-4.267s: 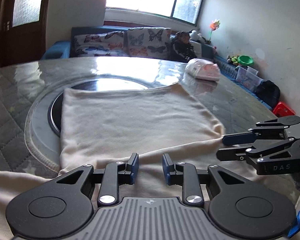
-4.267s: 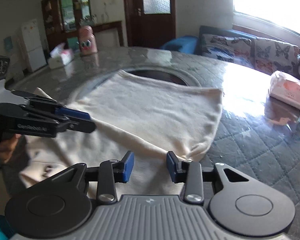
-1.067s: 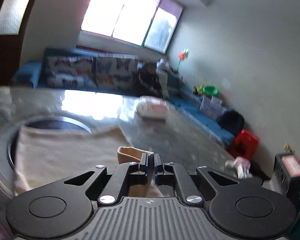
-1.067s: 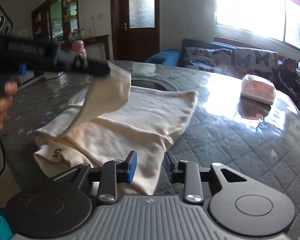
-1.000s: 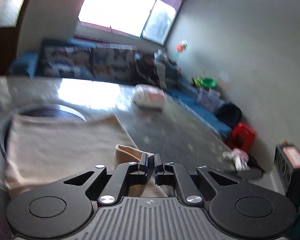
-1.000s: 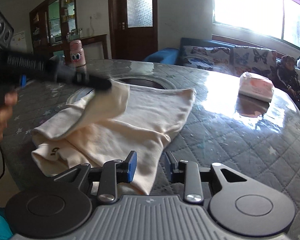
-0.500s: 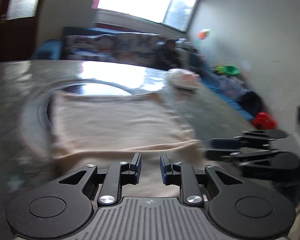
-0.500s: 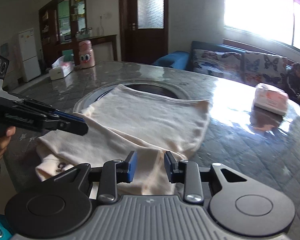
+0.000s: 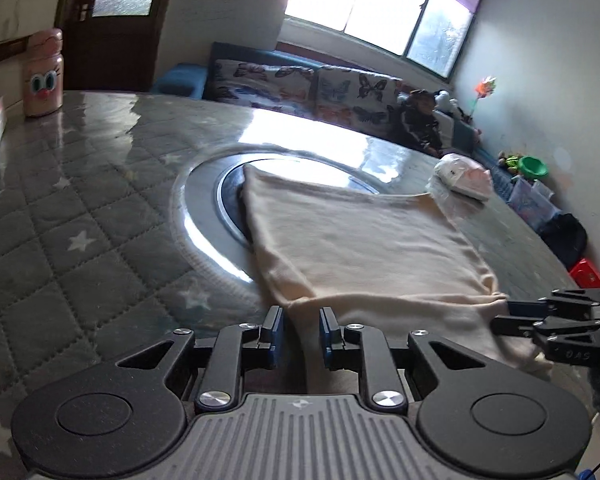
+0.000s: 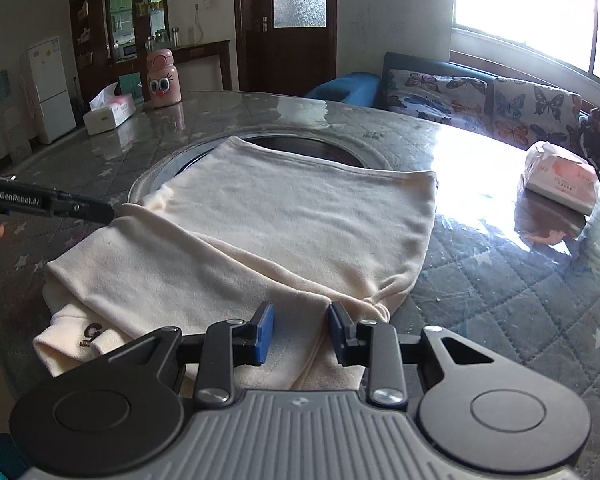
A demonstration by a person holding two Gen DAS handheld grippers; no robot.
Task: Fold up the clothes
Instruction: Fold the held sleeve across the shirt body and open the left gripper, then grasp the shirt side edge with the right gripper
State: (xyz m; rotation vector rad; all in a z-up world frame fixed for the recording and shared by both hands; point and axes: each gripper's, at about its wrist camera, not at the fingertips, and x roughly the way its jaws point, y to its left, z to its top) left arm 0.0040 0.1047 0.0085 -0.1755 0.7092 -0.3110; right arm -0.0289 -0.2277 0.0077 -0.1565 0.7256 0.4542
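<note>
Now, left wrist view: my left gripper (image 9: 299, 333) has just been opening, fingers apart over the near left corner of the cream garment (image 9: 364, 248), cloth between them but unpressed. The garment lies flat on the quilted bench (image 9: 80, 216), my right gripper (image 9: 504, 316) at its near right corner. Right wrist view: my right gripper (image 10: 300, 334) hovers with fingers apart over the folded near edge of the garment (image 10: 284, 224), gripping nothing.
</note>
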